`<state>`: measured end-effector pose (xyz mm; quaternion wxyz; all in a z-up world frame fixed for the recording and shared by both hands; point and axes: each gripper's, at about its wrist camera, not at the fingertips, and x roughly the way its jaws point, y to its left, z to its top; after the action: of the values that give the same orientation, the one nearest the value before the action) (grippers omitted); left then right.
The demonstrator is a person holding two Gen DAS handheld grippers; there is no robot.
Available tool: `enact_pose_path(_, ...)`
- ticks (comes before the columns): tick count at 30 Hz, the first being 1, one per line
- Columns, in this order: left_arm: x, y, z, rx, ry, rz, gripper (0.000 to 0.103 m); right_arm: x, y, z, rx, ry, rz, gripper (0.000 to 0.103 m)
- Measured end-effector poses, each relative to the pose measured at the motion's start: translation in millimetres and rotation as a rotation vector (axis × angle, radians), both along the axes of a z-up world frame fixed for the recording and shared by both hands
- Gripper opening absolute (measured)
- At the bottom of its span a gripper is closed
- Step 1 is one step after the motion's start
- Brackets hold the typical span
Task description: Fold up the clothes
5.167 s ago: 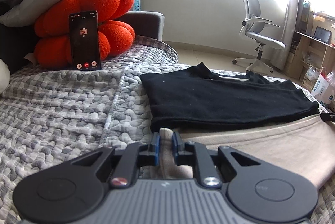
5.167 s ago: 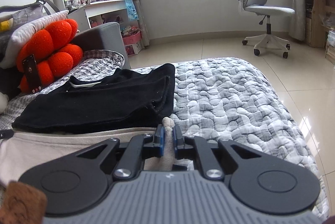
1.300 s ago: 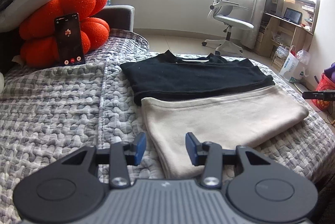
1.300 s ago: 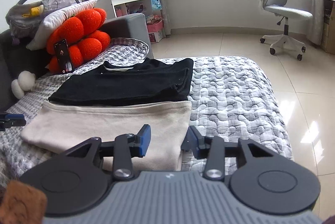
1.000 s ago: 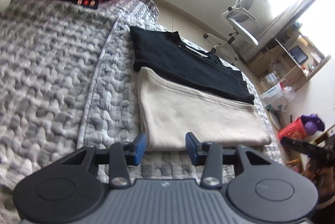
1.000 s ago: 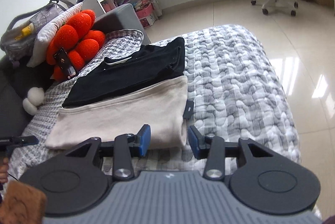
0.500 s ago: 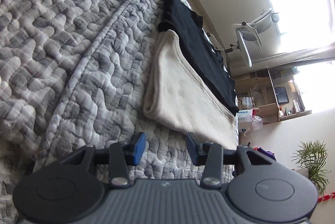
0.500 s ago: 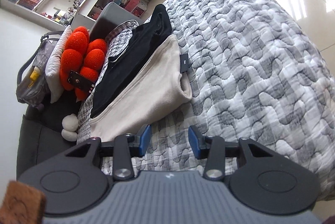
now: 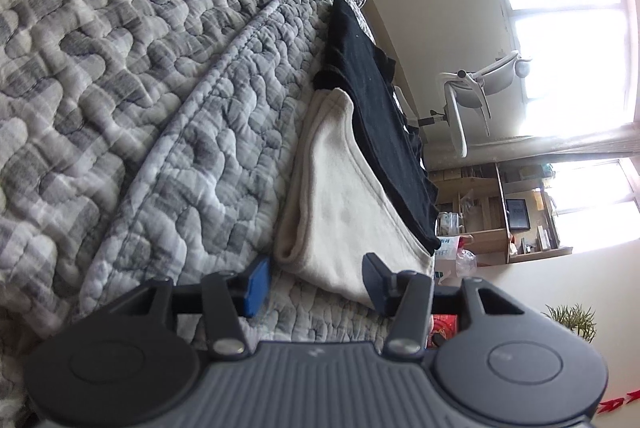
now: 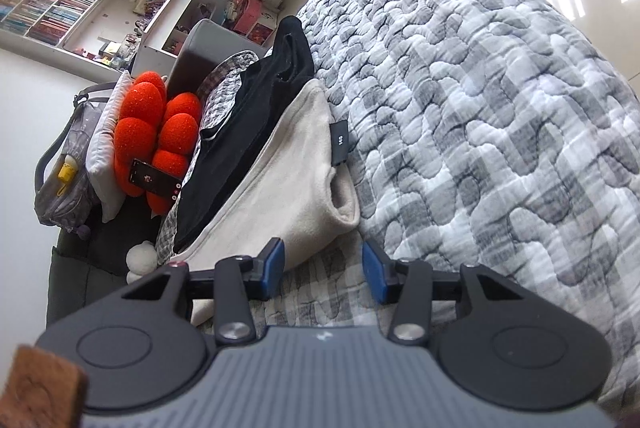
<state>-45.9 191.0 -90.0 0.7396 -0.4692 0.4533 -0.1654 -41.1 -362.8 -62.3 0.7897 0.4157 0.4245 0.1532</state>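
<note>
Here, through my left wrist, the left gripper [image 9: 314, 282] gapes wide and empty over the near corner of the cream garment [image 9: 340, 200], which lies folded on the quilt [image 9: 132, 80] against the black garment [image 9: 372, 108]; a careless pinch there could drag the layers apart. Through my right wrist, the right gripper [image 10: 322, 270], equally wide and empty, faces the cream garment's other end, and only this view shows a dark tag [image 10: 340, 143] poking out and the phone [image 10: 154, 180] against the orange cushion [image 10: 156, 140].
</note>
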Motion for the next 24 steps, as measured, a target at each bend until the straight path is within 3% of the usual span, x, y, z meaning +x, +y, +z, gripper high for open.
enact_pose_path(21, 22.7, -7.2, -4.8, -0.002, -0.068, 0.014, 0.047, 24.6, 6.1, -5.3, 0.03, -0.041, -0.016, 0.047)
enact_pose_path(24, 21.2, -4.8, -7.2, 0.009, -0.077, 0.015, 0.039, 27.1, 8.9, -5.5, 0.023, -0.049, -0.009, 0.047)
